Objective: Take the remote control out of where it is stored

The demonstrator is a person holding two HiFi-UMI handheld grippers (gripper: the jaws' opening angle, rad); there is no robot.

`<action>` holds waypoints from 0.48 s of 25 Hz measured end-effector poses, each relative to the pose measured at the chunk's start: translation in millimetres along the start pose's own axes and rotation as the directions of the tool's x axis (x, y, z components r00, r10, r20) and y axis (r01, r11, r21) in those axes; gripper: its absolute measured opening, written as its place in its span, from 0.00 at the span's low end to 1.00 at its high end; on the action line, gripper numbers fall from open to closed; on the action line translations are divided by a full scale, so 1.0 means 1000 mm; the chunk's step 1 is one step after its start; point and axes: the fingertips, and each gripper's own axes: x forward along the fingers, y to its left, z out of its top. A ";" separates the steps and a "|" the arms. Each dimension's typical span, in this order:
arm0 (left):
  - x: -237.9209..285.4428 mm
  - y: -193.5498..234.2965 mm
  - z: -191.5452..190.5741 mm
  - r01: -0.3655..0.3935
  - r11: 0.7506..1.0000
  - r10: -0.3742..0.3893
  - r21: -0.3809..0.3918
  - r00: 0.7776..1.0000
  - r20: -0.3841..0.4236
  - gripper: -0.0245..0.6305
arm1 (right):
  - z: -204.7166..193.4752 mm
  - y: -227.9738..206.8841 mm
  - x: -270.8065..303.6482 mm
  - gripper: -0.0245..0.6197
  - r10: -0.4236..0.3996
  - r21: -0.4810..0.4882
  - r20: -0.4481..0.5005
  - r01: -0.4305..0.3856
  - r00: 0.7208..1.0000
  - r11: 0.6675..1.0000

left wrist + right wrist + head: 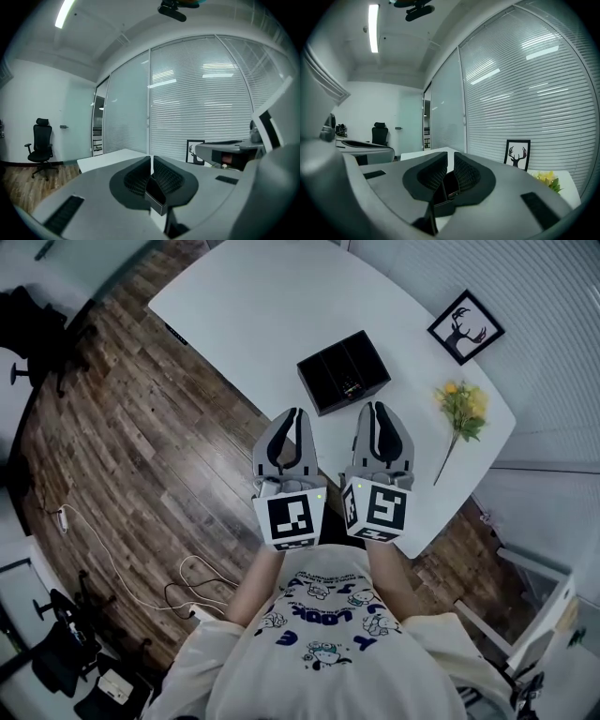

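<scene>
Dark plank floor (141, 446) fills the left of the head view. An office chair (37, 329) is cut off at its edge and a white cable (112, 568) trails across it. The white table (253, 306) runs from top centre to lower right, and your own claws and shirt hide part of its near edge.

You hold both claws side by side above that edge, tips pointing at the black box (343, 371). Your left claw (296, 414) is closed with nothing in it. Your right claw (374, 409) looks closed and empty too, its ribbed pads drawn together in its own view.

The box sits open on the table just beyond the tips, divided into compartments. Yellow flowers (464, 407) lie to its right, and a framed deer picture (466, 327) stands at the far corner by the blinds.

The remote control (350, 386) shows only as a small dark shape with pale specks in the box compartment nearest your right claw. It is too small to make out further.
</scene>
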 end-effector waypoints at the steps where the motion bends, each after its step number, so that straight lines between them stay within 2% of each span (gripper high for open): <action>1: 0.004 -0.003 -0.001 0.005 1.000 -0.005 0.004 1.000 -0.005 0.08 | 0.000 -0.004 0.004 0.13 0.000 0.002 0.000 0.000 1.000 1.000; 12: 0.043 -0.015 -0.024 0.074 0.997 -0.073 0.011 0.995 -0.071 0.08 | -0.018 -0.028 0.036 0.13 -0.032 0.028 -0.046 0.033 0.998 0.999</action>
